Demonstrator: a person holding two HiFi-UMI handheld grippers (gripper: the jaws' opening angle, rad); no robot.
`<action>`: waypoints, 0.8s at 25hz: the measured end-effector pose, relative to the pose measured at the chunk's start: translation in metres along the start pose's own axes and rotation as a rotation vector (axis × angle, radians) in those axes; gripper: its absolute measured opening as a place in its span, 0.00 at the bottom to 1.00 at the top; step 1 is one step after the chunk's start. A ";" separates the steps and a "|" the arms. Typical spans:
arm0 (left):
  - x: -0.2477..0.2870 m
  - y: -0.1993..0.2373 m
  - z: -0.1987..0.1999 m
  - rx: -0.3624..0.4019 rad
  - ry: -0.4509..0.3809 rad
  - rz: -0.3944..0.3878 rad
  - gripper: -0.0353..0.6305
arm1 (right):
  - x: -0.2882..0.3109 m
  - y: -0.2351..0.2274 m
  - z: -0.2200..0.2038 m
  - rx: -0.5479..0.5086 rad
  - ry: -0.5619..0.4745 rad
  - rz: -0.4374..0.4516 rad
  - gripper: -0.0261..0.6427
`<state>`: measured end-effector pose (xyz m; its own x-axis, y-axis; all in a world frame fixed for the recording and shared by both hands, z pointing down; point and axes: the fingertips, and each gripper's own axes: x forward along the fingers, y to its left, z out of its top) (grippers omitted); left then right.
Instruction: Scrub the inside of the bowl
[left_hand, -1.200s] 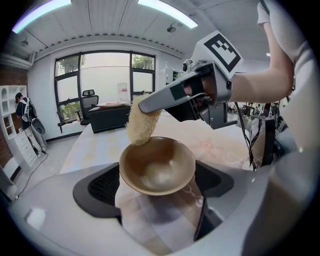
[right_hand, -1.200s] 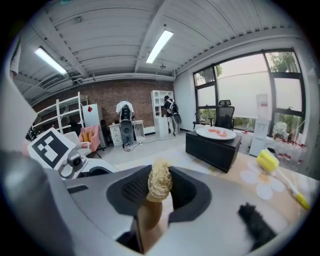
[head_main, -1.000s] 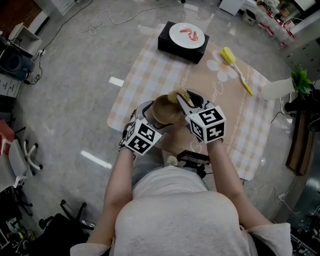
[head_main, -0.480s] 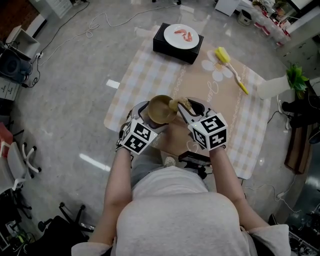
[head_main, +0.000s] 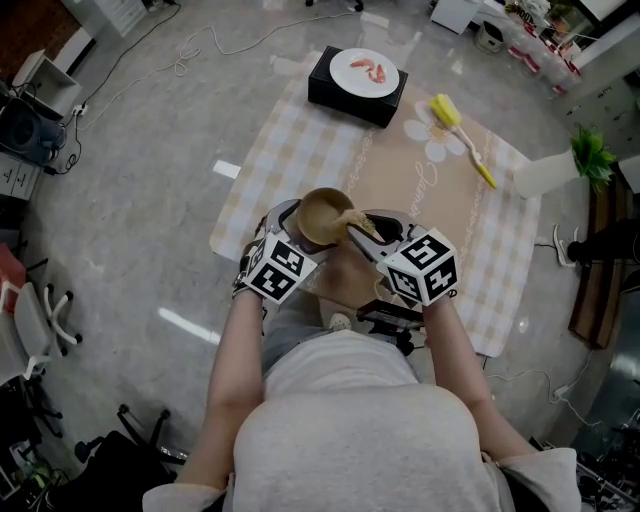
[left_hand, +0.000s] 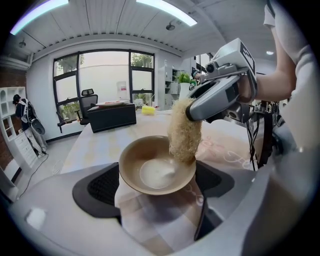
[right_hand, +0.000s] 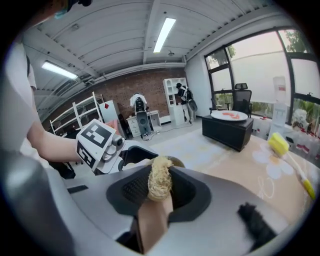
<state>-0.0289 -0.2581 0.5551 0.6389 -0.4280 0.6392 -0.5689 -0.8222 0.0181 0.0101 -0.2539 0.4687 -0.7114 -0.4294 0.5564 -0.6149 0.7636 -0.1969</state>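
Observation:
A tan bowl (head_main: 322, 216) (left_hand: 156, 167) is held up above the cloth, and my left gripper (head_main: 292, 232) (left_hand: 157, 187) is shut on its near rim. A whitish wet patch lies in the bowl's bottom. My right gripper (head_main: 362, 228) (right_hand: 159, 187) is shut on a straw-coloured loofah scrubber (left_hand: 184, 131) (right_hand: 159, 181). The scrubber's lower end rests inside the bowl against its right wall. In the right gripper view the bowl is mostly hidden behind the scrubber.
A checked cloth (head_main: 300, 140) covers the floor ahead. On it stand a black box (head_main: 355, 86) with a white plate (head_main: 364, 71) of red food and a yellow brush (head_main: 462, 138). A white pot with a green plant (head_main: 560, 168) stands at the right.
The right gripper has pushed the scrubber leftward, from the bowl's rim down into the bowl. The left gripper and the bowl have hardly moved.

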 end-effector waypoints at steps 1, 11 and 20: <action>0.000 0.000 0.000 0.001 0.003 -0.001 0.79 | 0.001 0.003 0.000 0.006 0.002 0.015 0.19; 0.001 0.000 -0.001 0.015 0.023 -0.009 0.79 | 0.017 0.020 0.006 0.008 -0.028 0.215 0.19; 0.001 0.000 -0.001 0.033 0.039 -0.022 0.79 | 0.033 0.032 0.020 -0.019 -0.073 0.296 0.19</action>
<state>-0.0287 -0.2577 0.5568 0.6303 -0.3951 0.6683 -0.5370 -0.8436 0.0077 -0.0402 -0.2536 0.4647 -0.8819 -0.2195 0.4172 -0.3709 0.8693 -0.3268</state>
